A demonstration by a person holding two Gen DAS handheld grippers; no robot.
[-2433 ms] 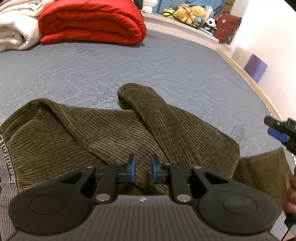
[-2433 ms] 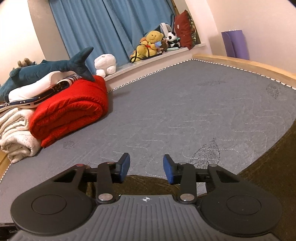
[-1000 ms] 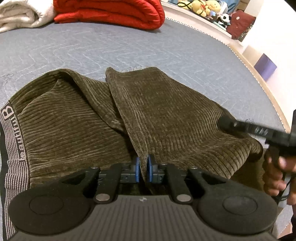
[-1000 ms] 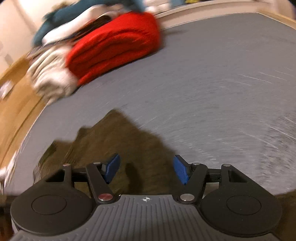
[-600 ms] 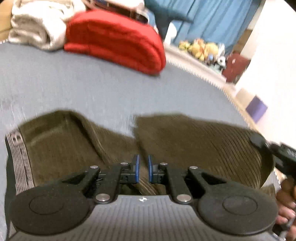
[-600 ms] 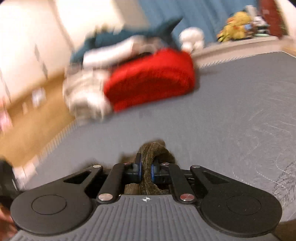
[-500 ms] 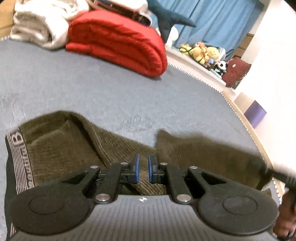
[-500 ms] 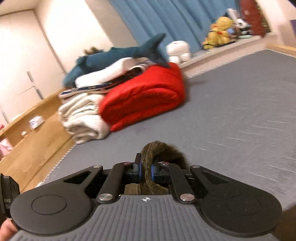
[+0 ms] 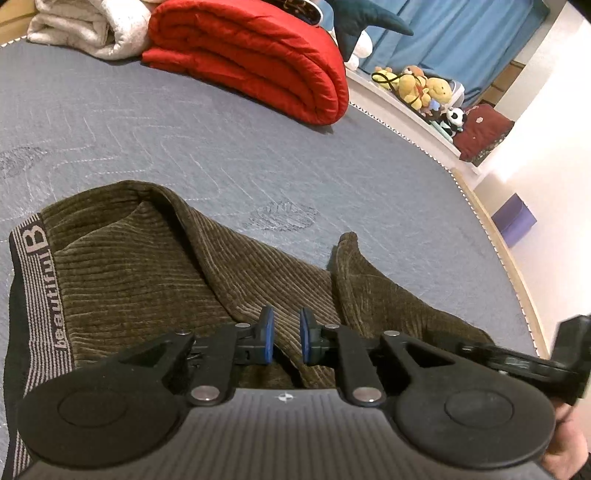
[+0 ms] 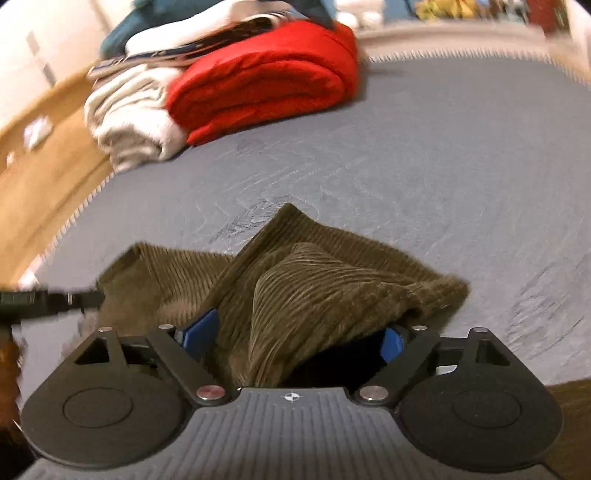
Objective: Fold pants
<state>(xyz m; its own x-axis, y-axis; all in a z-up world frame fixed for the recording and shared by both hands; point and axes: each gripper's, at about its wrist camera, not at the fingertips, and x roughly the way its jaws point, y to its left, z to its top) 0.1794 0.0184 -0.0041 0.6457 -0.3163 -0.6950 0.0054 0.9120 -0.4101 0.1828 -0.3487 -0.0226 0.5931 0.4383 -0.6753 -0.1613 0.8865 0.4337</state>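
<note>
Left gripper (image 9: 284,339) parted, low over pants (image 9: 147,273)

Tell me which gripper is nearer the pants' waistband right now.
Left. The left gripper is over the pants, close to the right of the waistband; the right gripper is farther right, beyond the left one.

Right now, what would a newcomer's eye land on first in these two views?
Most likely the olive-brown ribbed corduroy pants, rumpled across the near part of the grey quilted mattress, their lettered waistband at the left. Next, the rolled bright red quilt at the far edge beside a cream folded blanket. The left claw stands slightly parted over the cloth, and the right claw is spread wide around a bunched fold.
</note>
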